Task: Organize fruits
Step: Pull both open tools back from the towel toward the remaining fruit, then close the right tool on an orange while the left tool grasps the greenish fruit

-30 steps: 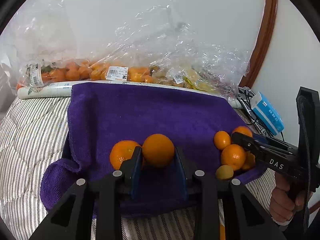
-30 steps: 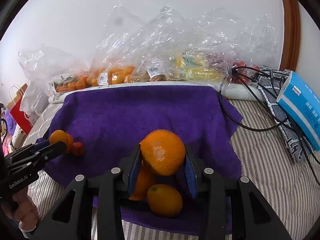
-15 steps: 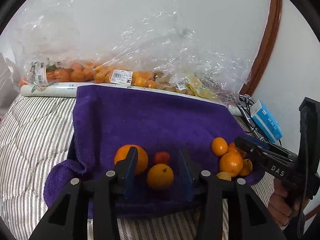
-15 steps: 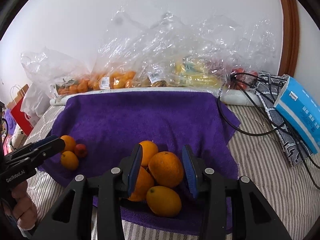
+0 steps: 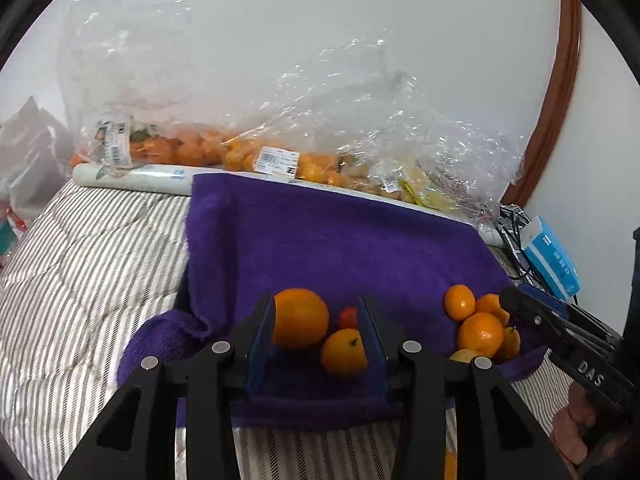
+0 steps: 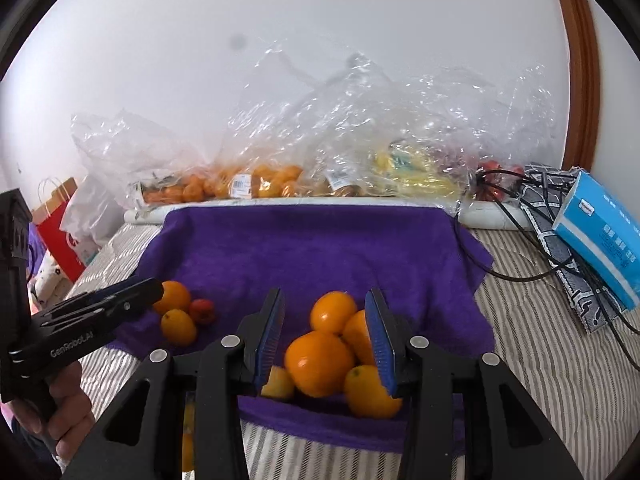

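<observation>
Two grippers, left gripper (image 5: 316,336) and right gripper (image 6: 325,340), both apart, empty, over round oranges (image 6: 320,364) on purple towel (image 6: 312,248).

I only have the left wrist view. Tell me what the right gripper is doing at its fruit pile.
Observer: The right gripper hangs open over the pile of oranges; nothing is gripped.
Operator: Report what lies right of the towel.
Observer: A black cable runs from the purple towel across the striped cover toward the blue box.
Operator: Check the far right end of the bags.
Observer: Red fruits show there, right by the cables.
</observation>
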A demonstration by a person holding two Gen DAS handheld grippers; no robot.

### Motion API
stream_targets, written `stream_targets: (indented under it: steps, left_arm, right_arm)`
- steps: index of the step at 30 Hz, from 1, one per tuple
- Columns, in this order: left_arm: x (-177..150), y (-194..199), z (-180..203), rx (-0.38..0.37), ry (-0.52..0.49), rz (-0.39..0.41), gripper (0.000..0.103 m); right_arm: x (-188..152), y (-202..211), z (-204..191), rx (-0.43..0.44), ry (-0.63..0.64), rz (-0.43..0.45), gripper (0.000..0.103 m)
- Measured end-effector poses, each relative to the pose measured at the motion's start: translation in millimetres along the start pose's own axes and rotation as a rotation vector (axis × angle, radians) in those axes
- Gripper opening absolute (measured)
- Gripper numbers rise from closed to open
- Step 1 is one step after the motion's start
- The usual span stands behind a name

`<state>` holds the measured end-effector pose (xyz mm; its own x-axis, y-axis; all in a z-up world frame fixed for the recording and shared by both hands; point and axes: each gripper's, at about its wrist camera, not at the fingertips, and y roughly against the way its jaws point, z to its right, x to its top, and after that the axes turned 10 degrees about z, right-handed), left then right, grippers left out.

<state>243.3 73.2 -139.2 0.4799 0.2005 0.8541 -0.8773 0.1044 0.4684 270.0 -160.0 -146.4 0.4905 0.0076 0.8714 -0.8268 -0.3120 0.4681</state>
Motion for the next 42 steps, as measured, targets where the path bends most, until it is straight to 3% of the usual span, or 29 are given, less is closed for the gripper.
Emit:
stream_targets:
  steps: [13, 21, 27, 32, 35, 42]
  left_arm:
    - [-28, 46, -13, 0.029, 0.002, -0.005, 0.041]
    - [-30, 54, -22, 0.052, 0.031, 0.000, 0.041]
    - [-31, 57, -40, 0.067, 0.094, -0.014, 0.041]
    - [-33, 59, -43, 0.085, 0.090, -0.012, 0.041]
    - [-34, 56, -42, 0.097, 0.083, -0.017, 0.041]
    - [-39, 52, -28, 0.045, 0.012, -0.035, 0.041]
  right_arm:
    - [-40, 32, -36, 0.056, 0.049, -0.086, 0.048]
    - [-62, 35, -50, 0.103, 0.010, -0.152, 0.048]
    - [-70, 33, -73, 0.150, 0.046, -0.169, 0.052]
    - [-77, 28, -87, 0.156, 0.095, -0.195, 0.052]
    - [-84, 19, -94, 0.146, 0.135, -0.257, 0.035]
    - [-75, 41, -67, 0.128, 0.087, -0.180, 0.036]
